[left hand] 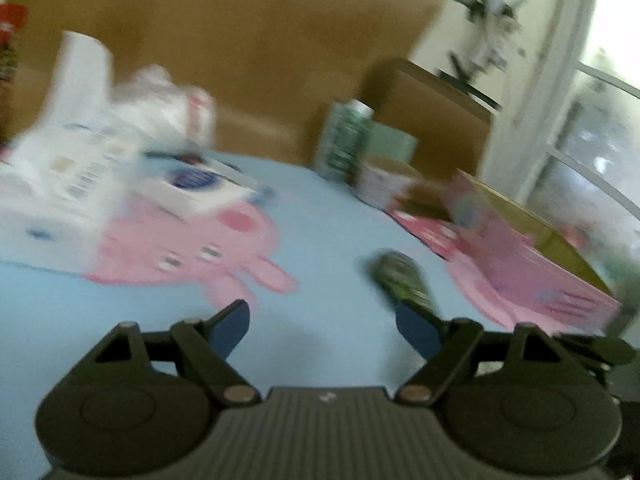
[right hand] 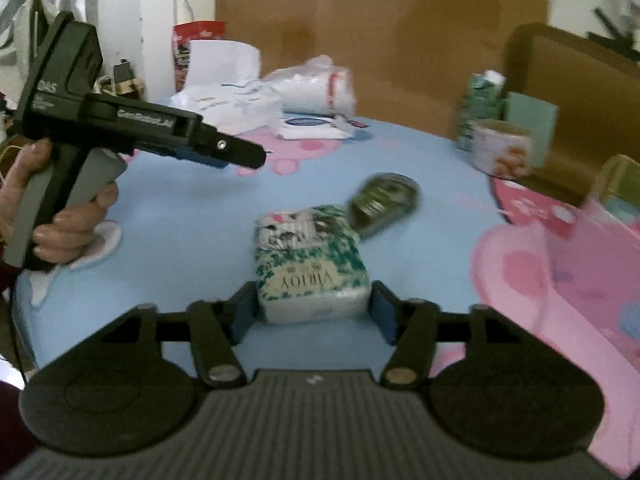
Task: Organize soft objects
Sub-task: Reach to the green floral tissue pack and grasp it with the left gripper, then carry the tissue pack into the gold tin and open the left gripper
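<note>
A green-and-white tissue pack [right hand: 310, 264] lies on the blue tabletop between the fingers of my right gripper [right hand: 312, 312]. The jaws stand open, with a thin gap showing at the right pad [right hand: 382, 314]. Just beyond it lies a small dark green packet [right hand: 382, 204], which the left wrist view shows as the packet [left hand: 404, 280] right beyond my left gripper's right fingertip. My left gripper [left hand: 322, 328] is open and holds nothing. Seen from the right wrist, the left gripper [right hand: 240, 156] hovers over the table's left side in a person's hand [right hand: 68, 224].
White tissue packs and a paper roll [right hand: 224, 60] are piled at the back left. A green carton [right hand: 480, 108] and a printed tub [right hand: 500, 152] stand at the back right. A pink box [left hand: 532, 264] sits at the right edge. Brown cardboard [right hand: 360, 20] backs the table.
</note>
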Demonstrator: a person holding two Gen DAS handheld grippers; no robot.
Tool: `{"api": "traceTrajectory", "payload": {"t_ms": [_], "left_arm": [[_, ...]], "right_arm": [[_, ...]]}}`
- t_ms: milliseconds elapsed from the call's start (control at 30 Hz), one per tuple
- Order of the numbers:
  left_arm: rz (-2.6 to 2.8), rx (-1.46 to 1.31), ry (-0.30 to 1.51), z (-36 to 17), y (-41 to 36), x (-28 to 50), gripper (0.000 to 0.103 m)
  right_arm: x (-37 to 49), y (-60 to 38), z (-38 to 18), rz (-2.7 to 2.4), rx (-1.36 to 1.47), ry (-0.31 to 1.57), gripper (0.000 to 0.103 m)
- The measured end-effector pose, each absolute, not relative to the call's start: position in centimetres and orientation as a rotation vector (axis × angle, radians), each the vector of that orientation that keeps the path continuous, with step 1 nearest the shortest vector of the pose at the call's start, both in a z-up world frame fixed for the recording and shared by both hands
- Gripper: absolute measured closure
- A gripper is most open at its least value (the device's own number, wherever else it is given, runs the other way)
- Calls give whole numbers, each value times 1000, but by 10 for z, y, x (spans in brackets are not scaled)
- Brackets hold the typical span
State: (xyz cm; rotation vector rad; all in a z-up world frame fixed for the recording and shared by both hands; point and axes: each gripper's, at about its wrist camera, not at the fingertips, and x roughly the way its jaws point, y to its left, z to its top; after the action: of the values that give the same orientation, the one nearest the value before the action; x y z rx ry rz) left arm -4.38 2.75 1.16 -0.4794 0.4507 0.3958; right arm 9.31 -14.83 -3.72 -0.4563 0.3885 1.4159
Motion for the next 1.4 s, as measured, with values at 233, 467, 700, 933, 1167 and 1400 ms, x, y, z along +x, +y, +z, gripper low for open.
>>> {"api": "traceTrajectory", "payload": {"t_ms": [233, 467, 700, 933, 1167, 1400], "left_arm": [[231, -454, 540, 13, -17, -3, 37], [212, -465, 579, 8, -39, 5, 42], [208, -422, 591, 12, -58, 19, 46], [117, -311, 563, 44, -85, 71, 47], [13, -156, 514, 88, -126, 166, 46], [6, -62, 550, 91, -155, 240, 46]], "right_arm": [[104, -170, -43, 1368, -395, 388, 30], [102, -173, -45, 1390, -368, 391, 35], [105, -183, -45, 1350, -320, 382, 51], [130, -224, -28, 1233, -209, 301, 51], [178, -266, 4, 1026, -97, 193, 51], [240, -285, 7, 878, -45, 207, 58]]}}
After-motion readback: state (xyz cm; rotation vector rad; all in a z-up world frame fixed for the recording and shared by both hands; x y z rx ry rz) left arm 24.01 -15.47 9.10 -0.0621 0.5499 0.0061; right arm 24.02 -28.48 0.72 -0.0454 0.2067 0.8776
